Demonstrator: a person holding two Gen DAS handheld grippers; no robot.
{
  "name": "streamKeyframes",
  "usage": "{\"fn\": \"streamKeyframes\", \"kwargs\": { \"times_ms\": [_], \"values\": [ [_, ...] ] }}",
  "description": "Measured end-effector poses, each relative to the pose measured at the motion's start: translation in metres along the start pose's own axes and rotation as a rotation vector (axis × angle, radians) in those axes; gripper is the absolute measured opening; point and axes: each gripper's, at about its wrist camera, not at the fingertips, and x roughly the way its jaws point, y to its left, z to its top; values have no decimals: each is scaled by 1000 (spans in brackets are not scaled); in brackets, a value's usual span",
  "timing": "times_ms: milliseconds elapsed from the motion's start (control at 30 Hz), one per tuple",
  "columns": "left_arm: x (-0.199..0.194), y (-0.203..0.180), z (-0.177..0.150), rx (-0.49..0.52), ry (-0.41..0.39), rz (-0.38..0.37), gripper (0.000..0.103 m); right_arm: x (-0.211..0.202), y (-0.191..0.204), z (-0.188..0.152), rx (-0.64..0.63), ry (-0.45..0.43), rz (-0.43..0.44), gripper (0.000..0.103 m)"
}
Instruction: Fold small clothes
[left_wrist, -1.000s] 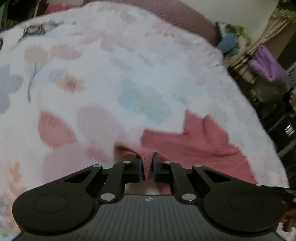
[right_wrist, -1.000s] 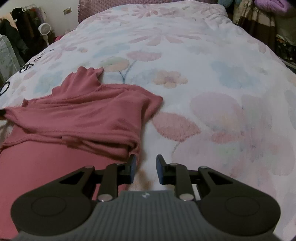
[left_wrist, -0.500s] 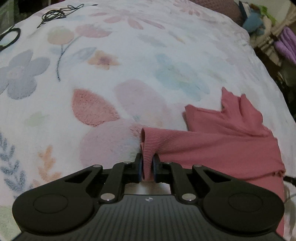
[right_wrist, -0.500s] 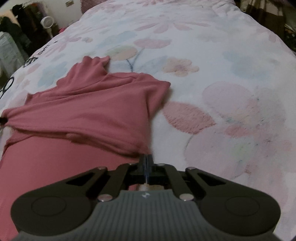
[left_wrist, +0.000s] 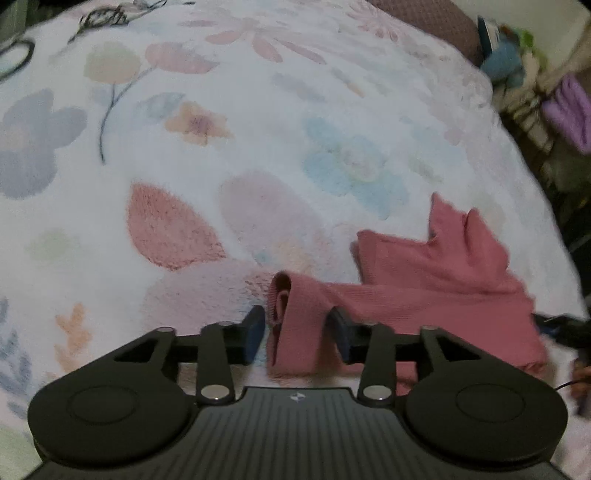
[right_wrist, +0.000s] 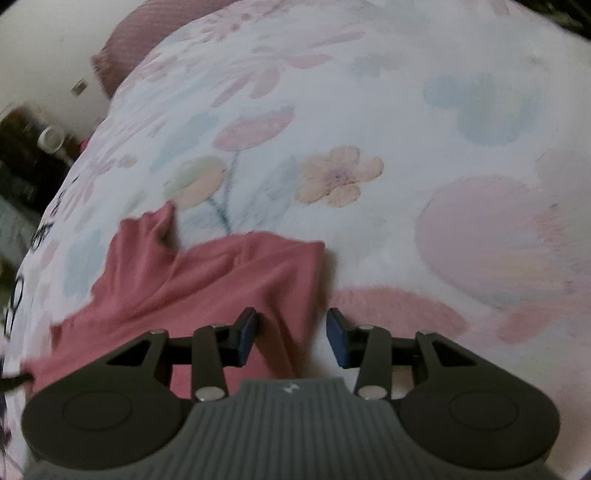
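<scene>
A small pink ribbed top (left_wrist: 436, 273) lies on a flowered blanket (left_wrist: 229, 122). Its collar points away from me. In the left wrist view my left gripper (left_wrist: 298, 334) is open, and the top's sleeve cuff (left_wrist: 293, 317) hangs loose between the fingers. In the right wrist view the top (right_wrist: 207, 280) lies left of centre. My right gripper (right_wrist: 291, 338) is open over the top's right edge, with fabric under the left finger (right_wrist: 246, 334).
The flowered blanket (right_wrist: 406, 147) covers the whole bed. A maroon pillow (left_wrist: 432, 22) lies at the head. Black cables (left_wrist: 107, 16) lie at the far left. Purple cloth (left_wrist: 569, 110) and clutter stand off the bed's right side.
Both grippers have opened. The left one let go of the sleeve cuff, which now sits loose between its fingers. The right one, shut half a second ago, let go of the top's edge.
</scene>
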Motion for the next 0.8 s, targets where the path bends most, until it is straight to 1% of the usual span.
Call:
{"fn": "streamKeyframes", "kwargs": {
  "times_ms": [33, 67, 100, 133, 233, 300, 333, 400, 433, 467, 500, 533, 633, 667, 700, 800],
  "values": [
    [0, 3, 1, -20, -6, -16, 56, 8, -2, 2, 22, 0, -7, 37],
    [-1, 6, 2, -41, -17, -31, 58, 14, -4, 4, 44, 2, -6, 30],
    [-1, 9, 4, -58, -27, -40, 59, 20, -6, 5, 48, 6, 4, 3],
    [-2, 11, 5, -69, -39, -45, 61, 23, -4, 6, 25, 13, -4, 0],
    [-3, 18, 9, -107, -78, -42, 64, 21, 0, 9, -57, 3, -47, 0],
    [1, 22, 9, -136, -62, -39, 64, 18, 1, 8, -76, -1, -44, 0],
    [3, 22, 8, -140, -56, -34, 64, 16, 0, 8, -78, -4, -38, 4],
    [8, 22, 5, -141, -43, -36, 61, 9, 0, 6, -88, -21, -22, 5],
    [10, 20, 4, -137, -39, -42, 54, 3, 1, 4, -99, -34, -17, 6],
    [10, 18, 3, -137, -44, -49, 37, -2, 2, 2, -110, -39, -13, 6],
    [8, 15, 3, -134, -50, -60, 22, -7, 3, -1, -116, -41, -10, 7],
    [4, 9, 4, -119, -63, -63, 10, -12, 3, -5, -120, -44, -7, 8],
    [-16, -19, 5, -50, -118, -79, 9, -29, 5, -18, -158, -55, -1, 10],
    [-23, -33, 7, -26, -136, -74, 9, -34, 5, -22, -173, -61, -2, 11],
    [-28, -47, 9, -6, -147, -57, 9, -41, 6, -27, -190, -70, -5, 14],
    [-29, -87, 16, 41, -130, -27, 9, -56, 6, -40, -217, -80, -3, 14]
  ]
}}
